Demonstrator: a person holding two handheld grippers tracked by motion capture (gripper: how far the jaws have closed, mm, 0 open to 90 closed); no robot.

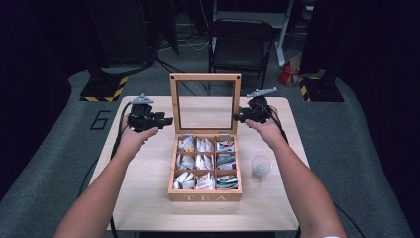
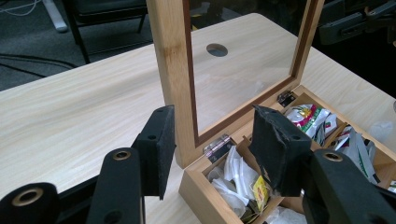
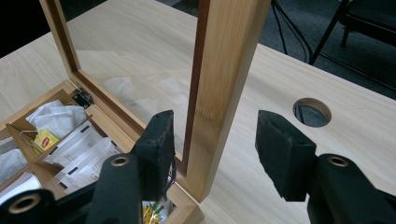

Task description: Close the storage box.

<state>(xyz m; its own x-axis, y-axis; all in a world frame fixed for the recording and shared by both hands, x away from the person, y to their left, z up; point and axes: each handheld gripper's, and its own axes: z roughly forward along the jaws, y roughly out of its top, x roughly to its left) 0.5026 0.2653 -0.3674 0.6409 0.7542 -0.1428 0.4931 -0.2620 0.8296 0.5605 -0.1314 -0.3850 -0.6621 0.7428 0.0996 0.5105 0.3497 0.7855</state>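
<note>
Centre of the high view, on the table (image 1: 148,188), sits the tea box (image 1: 205,196) with its glass lid (image 1: 205,101) upright. Both grippers flank the lid, jaws wide, holding nothing: left gripper (image 2: 212,144), right gripper (image 3: 215,149) straddling the frame post. Looks like a lid-closing step, so I'd grip both side rails evenly and lower slowly. Tea bags (image 1: 205,161) stay below.

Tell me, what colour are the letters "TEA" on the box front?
White, on the tea box light wooden front; the high view shows them best.
</note>
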